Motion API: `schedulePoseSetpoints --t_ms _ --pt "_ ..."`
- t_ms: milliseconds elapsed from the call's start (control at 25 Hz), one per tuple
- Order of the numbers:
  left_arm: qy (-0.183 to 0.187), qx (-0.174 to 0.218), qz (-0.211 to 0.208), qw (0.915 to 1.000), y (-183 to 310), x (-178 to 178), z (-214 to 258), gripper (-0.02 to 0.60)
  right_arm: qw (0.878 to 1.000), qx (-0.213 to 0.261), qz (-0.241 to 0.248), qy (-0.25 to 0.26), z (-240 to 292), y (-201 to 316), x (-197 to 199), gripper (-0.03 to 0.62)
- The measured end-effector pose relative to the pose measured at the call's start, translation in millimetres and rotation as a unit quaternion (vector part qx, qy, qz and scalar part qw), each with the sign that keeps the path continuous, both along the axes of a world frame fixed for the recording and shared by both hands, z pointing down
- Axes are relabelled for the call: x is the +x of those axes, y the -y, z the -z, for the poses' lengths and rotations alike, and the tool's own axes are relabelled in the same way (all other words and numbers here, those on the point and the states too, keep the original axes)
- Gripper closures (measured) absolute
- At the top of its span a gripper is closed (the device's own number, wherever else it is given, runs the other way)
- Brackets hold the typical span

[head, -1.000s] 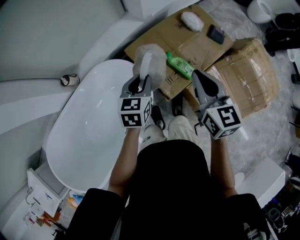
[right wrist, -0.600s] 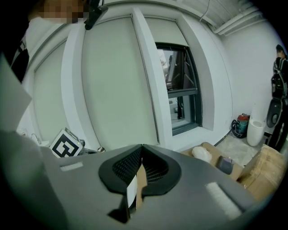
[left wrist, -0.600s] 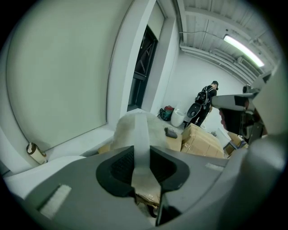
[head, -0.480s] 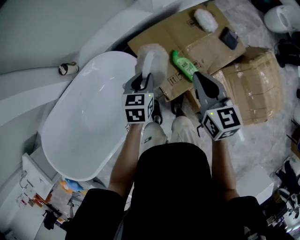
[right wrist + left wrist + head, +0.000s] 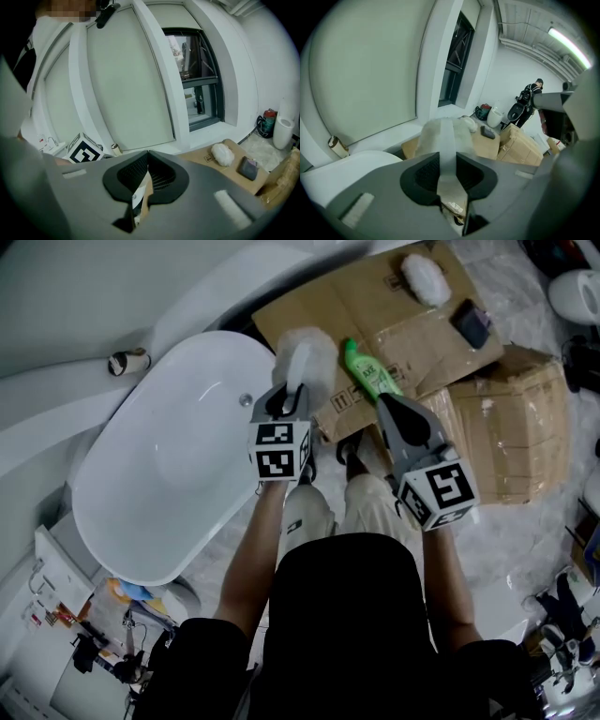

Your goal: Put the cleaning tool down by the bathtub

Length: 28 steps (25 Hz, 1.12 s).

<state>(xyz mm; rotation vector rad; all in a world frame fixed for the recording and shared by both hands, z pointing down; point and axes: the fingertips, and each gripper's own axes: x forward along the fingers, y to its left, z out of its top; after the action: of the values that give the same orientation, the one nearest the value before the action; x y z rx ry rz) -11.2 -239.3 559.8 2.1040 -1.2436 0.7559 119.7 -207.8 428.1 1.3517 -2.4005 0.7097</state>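
No legible txt anywhere. Cardboard sheet (image 5: 375, 296), 12 o'clock: printed marks, too small to read. Green bottle (image 5: 367, 369), 1 o'clock: label blurred. Cubes on left gripper (image 5: 284, 399) and right gripper (image 5: 392, 409): square code patterns only, no chars.

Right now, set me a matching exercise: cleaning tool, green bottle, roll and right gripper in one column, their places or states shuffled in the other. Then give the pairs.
1. cleaning tool
2. green bottle
3. roll
4. right gripper

A. lying on the flattened cardboard
B. shut, nothing between its jaws
C. on the white ledge by the bathtub
D. clamped by its handle in the left gripper

Pairs: 1-D, 2-A, 3-C, 4-B.
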Motion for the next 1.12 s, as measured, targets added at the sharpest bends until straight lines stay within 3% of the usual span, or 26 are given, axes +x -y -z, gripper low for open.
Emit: schedulePoseSetpoints --t_ms 720,1120 --pt "0.015 -0.048 0.048 0.9976 19 25 -89 0.502 0.999 -0.030 0.043 0.004 -55 28 19 0.585" --pt "0.006 -0.090 0.079 0.9928 21 32 -138 0.500 0.997 -0.040 0.061 0.008 -79 40 20 0.585"
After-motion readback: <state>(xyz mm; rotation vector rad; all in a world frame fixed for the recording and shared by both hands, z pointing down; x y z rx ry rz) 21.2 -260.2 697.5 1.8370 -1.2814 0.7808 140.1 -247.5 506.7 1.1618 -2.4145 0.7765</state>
